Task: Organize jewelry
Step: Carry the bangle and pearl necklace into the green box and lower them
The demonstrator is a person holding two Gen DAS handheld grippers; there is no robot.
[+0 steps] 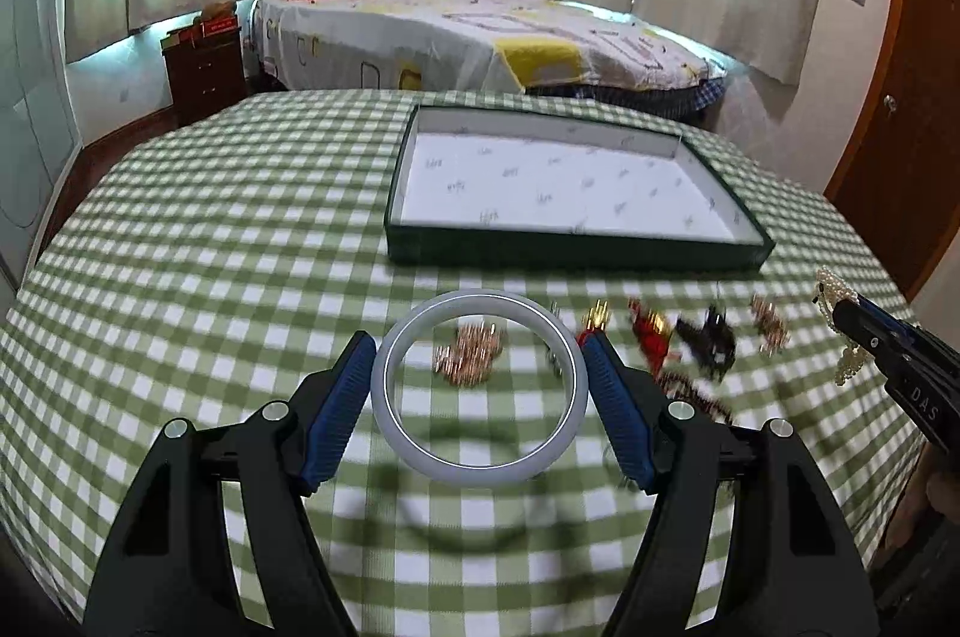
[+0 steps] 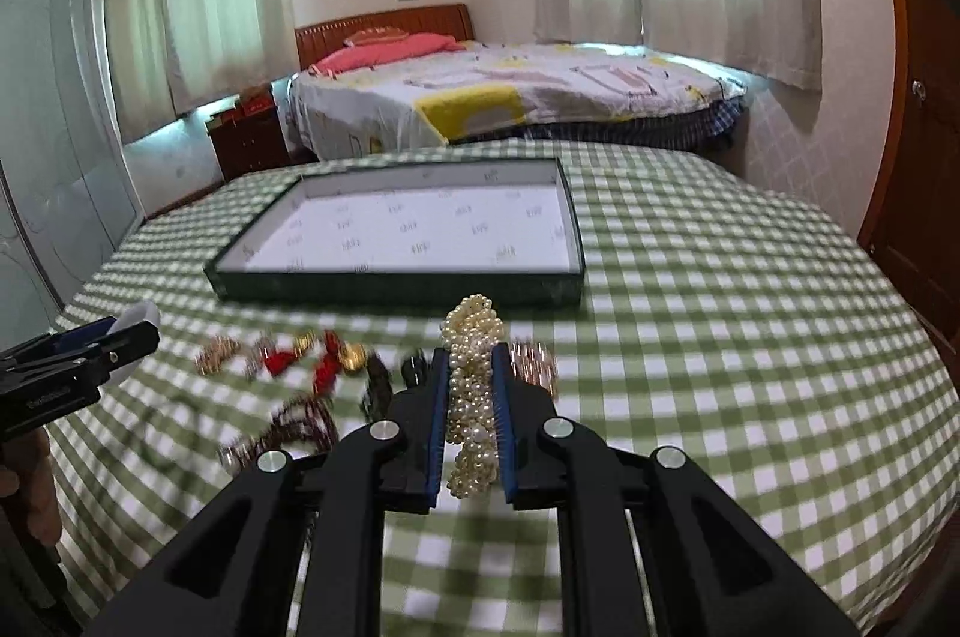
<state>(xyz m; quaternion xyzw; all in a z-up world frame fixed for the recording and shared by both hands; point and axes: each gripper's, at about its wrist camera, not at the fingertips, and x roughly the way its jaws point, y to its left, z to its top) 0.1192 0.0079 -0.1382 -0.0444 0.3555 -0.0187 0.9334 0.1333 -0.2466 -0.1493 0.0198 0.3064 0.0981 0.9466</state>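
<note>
A pale grey-white bangle (image 1: 478,388) is clamped between the blue pads (image 1: 336,406) of the left gripper (image 1: 477,343), with the jaws set wide apart by the ring's width. The bangle is held clear of the green checked tablecloth (image 1: 210,247), on which its shadow is cast below. Through the ring's opening a rose-gold chain piece (image 1: 471,352) is seen lying on the cloth.

A twisted pearl bracelet (image 2: 471,394) is gripped lengthwise between the fingers of the right gripper (image 2: 471,355), whose jaws are drawn nearly together on it. One end of the strand is projected past the fingertips toward the tray, and the other end is hung behind the pads. In the left wrist view the same bracelet (image 1: 837,331) is seen at the right edge, carried by the right gripper's tip.

The remaining jewelry is spread in a loose row on the cloth, between the grippers and the tray: red and gold pieces (image 1: 651,334), a black piece (image 1: 711,340), a second rose-gold piece (image 1: 771,325) and a dark beaded strand (image 2: 300,424). Detail is lost to blur.

A shallow dark green tray (image 1: 576,256) with a white printed lining is placed beyond this row, farther from both grippers. Nothing is seen inside it. A bed (image 1: 480,30) is located behind the table
</note>
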